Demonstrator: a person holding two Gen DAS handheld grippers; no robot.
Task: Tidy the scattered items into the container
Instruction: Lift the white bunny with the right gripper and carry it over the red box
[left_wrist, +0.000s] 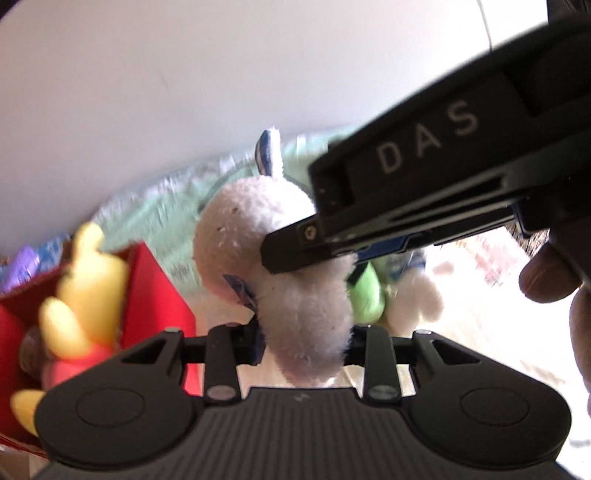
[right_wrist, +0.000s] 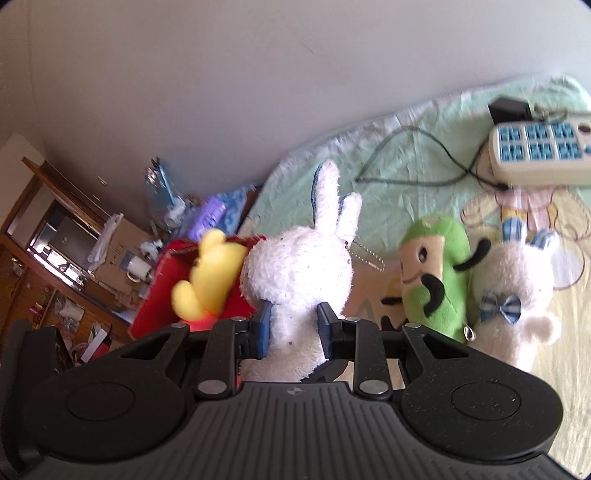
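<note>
Right wrist view, going left to right: red container (right_wrist: 159, 291) with a yellow plush (right_wrist: 207, 277) at its edge, then the white bunny plush (right_wrist: 299, 273), pinched by the right gripper (right_wrist: 293, 325) low on its body. Left gripper (left_wrist: 306, 343) also clamps it. It looks light and squishy, so the thick body seems the safest hold.

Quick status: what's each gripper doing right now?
Left gripper: shut on the white bunny plush.
Right gripper: shut on the same white bunny plush, jaws pressing its sides.
</note>
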